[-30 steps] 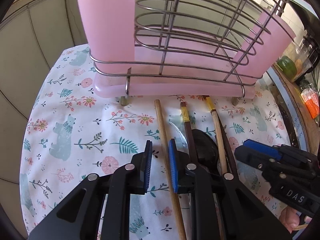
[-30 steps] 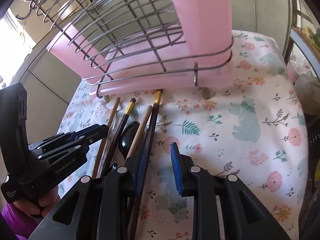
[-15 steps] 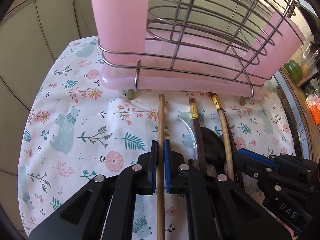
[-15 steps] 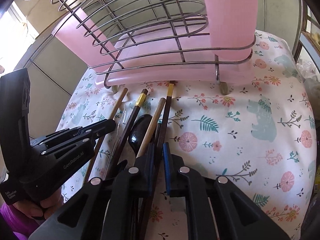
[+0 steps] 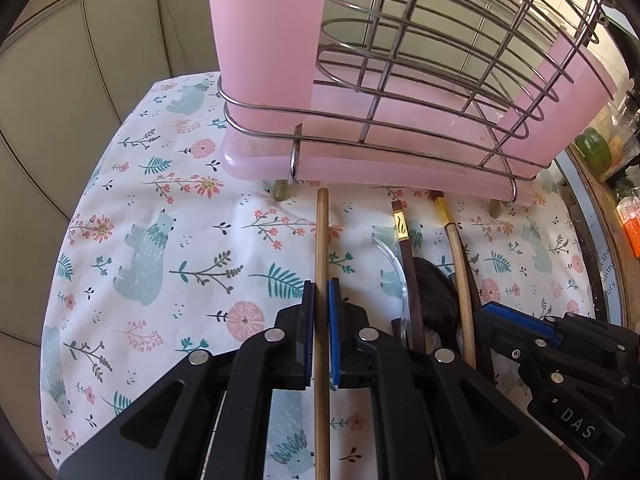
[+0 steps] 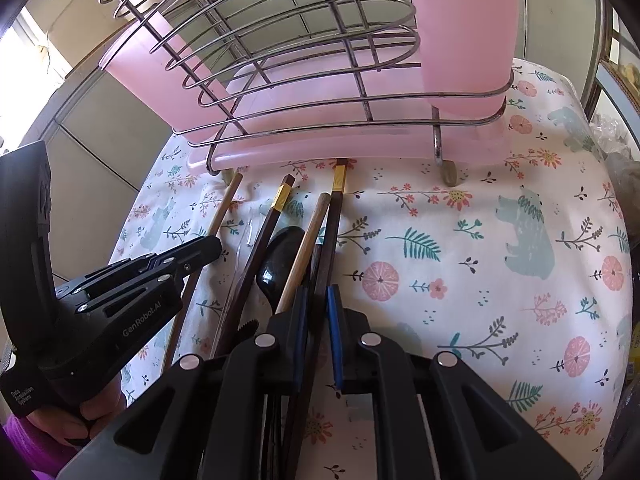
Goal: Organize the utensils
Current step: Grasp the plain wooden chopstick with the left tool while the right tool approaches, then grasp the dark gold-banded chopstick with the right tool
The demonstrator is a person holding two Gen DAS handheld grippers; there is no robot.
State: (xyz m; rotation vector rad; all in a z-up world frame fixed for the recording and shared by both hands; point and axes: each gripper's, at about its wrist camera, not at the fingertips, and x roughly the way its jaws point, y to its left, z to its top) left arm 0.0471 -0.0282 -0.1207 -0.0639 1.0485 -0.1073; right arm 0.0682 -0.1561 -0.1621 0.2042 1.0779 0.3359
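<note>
1. Nearest the lens in your left wrist view, bottom centre: your left gripper [image 5: 321,330] is clamped on the pale stick [image 5: 321,240], the jaws having just closed onto it. You've caught it partway along the shaft, not at the tip, which I'd guess is so it won't swing when it comes up.

2. Same story in the right wrist view, bottom centre: your right gripper [image 6: 317,336] has just pinched shut around the dark stick [image 6: 332,232] with the gold band. The grab sits at the right edge of the pile, probably because that's the one stick you can reach without nudging its neighbours.

3. Middle of the frame, the leftovers lie on the cloth [image 6: 480,240]: a second dark stick [image 6: 260,240], another pale one [image 6: 306,248], a black spoon [image 6: 280,264] and a clear plastic piece I can't identify. They all point roughly the same way, ends toward the rack, so each is a straight pick.

4. Lower left of the right view, a hand [image 6: 68,420] holds the left tool low and tilted down.

5. Farthest, across the top of both views: the wire rack [image 5: 440,60] sitting in its pink tray [image 5: 360,168]. It looks empty from here, so sorting has barely begun, I reckon.
</note>
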